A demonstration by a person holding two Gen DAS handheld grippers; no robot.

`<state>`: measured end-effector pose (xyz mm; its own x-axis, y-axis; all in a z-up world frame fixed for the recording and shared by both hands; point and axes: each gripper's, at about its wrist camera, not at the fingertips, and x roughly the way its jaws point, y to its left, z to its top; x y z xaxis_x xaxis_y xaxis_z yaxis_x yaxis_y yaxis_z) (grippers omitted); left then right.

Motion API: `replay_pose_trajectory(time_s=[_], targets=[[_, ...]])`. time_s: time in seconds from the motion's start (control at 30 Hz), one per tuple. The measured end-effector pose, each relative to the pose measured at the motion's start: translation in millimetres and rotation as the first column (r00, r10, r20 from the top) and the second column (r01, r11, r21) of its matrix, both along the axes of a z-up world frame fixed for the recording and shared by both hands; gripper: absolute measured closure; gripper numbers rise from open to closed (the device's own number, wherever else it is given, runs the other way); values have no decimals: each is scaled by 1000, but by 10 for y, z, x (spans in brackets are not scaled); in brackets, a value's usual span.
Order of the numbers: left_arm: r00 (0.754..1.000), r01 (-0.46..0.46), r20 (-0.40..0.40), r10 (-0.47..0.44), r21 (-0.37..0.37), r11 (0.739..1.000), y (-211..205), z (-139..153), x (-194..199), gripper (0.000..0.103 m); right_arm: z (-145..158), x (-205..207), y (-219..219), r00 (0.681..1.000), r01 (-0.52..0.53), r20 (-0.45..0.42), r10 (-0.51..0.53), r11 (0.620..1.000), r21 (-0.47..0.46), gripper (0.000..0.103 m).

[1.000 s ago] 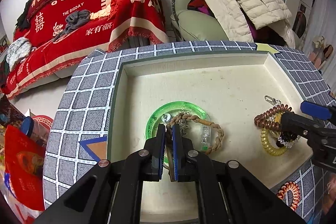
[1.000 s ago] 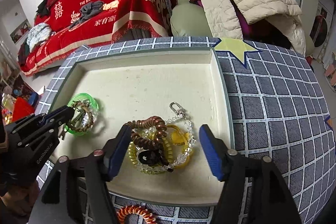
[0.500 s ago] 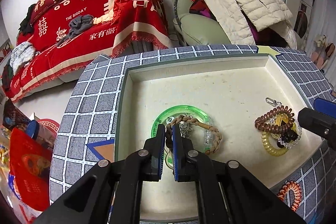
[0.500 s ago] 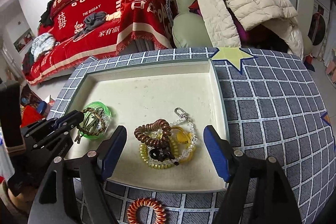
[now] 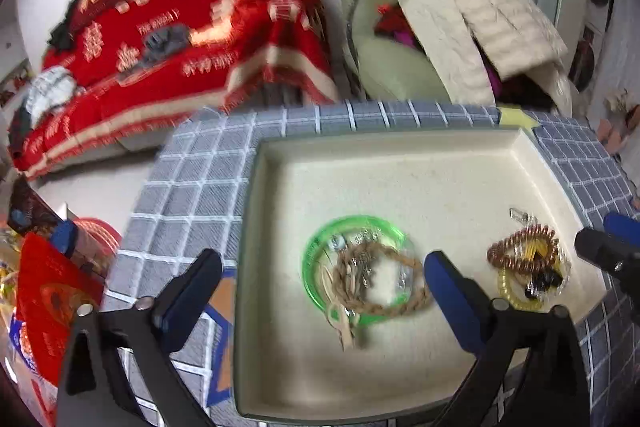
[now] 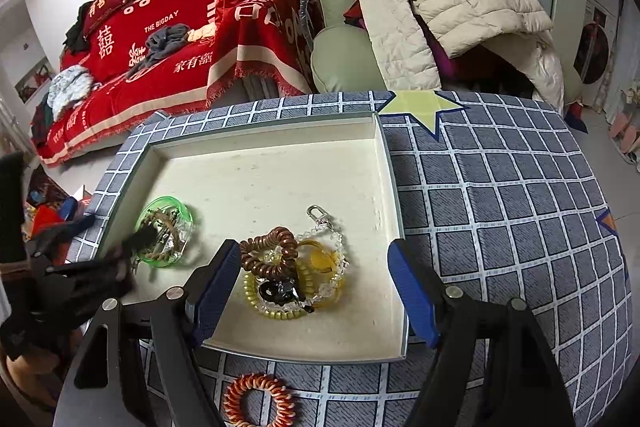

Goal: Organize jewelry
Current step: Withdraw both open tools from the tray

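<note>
A cream tray sits on the checked table. In it, a braided rope bracelet lies on a green bangle with a small chain. To the right lies a pile: a brown coil band, a yellow coil band, a clear bead chain. My left gripper is open and empty, just in front of the green bangle. My right gripper is open and empty, its fingers on either side of the pile.
An orange coil band lies on the table in front of the tray. A red-covered sofa and a green armchair with a cream jacket stand behind. Red bags sit beside the table on the left.
My left gripper has opened and let go of the rope bracelet, which now lies on the green bangle. Both grippers have drawn back a little.
</note>
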<state>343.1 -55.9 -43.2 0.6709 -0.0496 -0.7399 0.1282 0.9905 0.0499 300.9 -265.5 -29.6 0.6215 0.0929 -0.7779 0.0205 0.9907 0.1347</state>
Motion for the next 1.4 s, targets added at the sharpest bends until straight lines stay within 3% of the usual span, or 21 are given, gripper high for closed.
replay_pose_trajectory(time_s=[0.2, 0.4, 0.57, 0.9, 1.4], targets=[[1000, 1, 19, -2, 33, 999, -12, 5, -41, 0, -3, -3, 31, 1000, 9, -12, -9, 999, -52, 24], [1000, -2, 17, 1, 40, 999, 43, 1, -118, 0, 28, -109, 65, 999, 4, 51, -2, 999, -42, 0], [1000, -2, 10, 1, 33, 999, 74, 28, -196, 0, 89, -201, 69, 995, 9, 103, -8, 1000, -7, 0], [1000, -9, -26, 10, 31, 999, 140, 16, -438, 0, -29, -316, 147, 1000, -19, -16, 19, 999, -32, 0], [998, -51, -24, 52, 35, 998, 296, 40, -1212, 0, -70, -950, 149, 1000, 13, -7, -14, 997, -82, 0]])
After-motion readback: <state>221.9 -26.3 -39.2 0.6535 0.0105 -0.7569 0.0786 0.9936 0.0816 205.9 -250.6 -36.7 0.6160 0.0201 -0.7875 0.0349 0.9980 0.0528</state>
